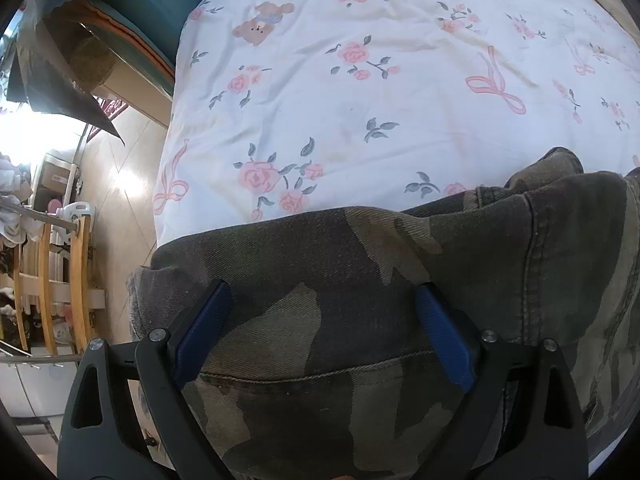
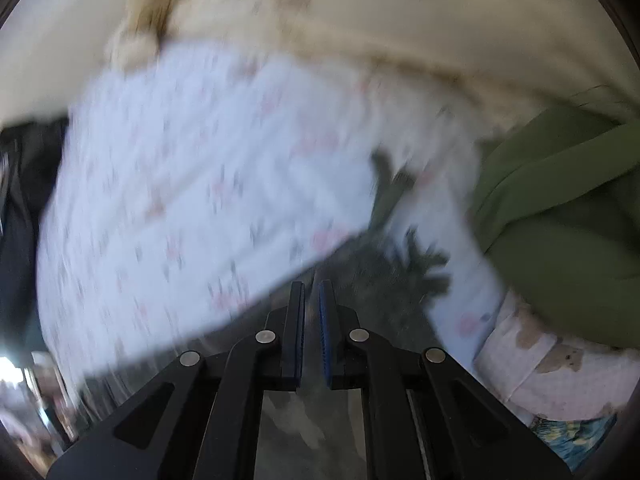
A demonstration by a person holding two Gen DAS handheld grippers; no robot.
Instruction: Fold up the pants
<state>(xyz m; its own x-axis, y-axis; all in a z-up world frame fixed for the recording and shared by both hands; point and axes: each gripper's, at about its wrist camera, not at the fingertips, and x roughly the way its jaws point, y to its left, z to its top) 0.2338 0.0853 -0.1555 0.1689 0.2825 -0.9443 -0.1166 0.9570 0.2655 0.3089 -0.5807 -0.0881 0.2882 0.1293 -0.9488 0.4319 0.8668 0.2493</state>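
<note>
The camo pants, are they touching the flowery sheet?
Touching. In the left wrist view the camo pants lie right on the flowery sheet, no gap.

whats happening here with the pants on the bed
A person is folding camouflage pants on a floral bedsheet, with a gripper in each hand. The left gripper hangs wide open just above the pants, pinching nothing. The right gripper is nearly shut over the pants; that view is too blurred to tell whether it holds cloth.

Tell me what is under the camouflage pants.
The camouflage pants lie on a white floral bedsheet, which shows beyond their far edge. Whatever lies directly beneath the pants is covered by the fabric and cannot be seen.
</note>
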